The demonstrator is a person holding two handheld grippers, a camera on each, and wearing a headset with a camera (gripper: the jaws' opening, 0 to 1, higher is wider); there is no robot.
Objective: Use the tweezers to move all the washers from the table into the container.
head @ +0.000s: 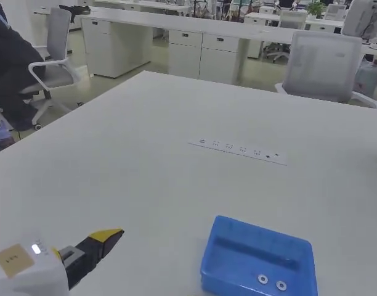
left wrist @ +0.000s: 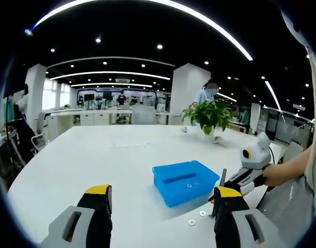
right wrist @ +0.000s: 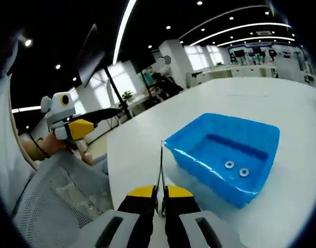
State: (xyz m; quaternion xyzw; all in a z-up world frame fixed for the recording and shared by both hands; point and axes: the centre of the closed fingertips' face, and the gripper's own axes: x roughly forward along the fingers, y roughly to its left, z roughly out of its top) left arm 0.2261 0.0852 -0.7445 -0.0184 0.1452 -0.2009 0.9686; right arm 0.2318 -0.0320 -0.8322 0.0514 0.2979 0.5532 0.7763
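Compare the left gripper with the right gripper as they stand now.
The left gripper has its jaws wide apart; the right gripper has them shut. The left gripper holds nothing; the right gripper clamps the tweezers, which point forward near a corner of the blue container. Both have yellow-tipped jaws.

Your room is bright from long white ceiling lights; your two gripper views bend at the edges.
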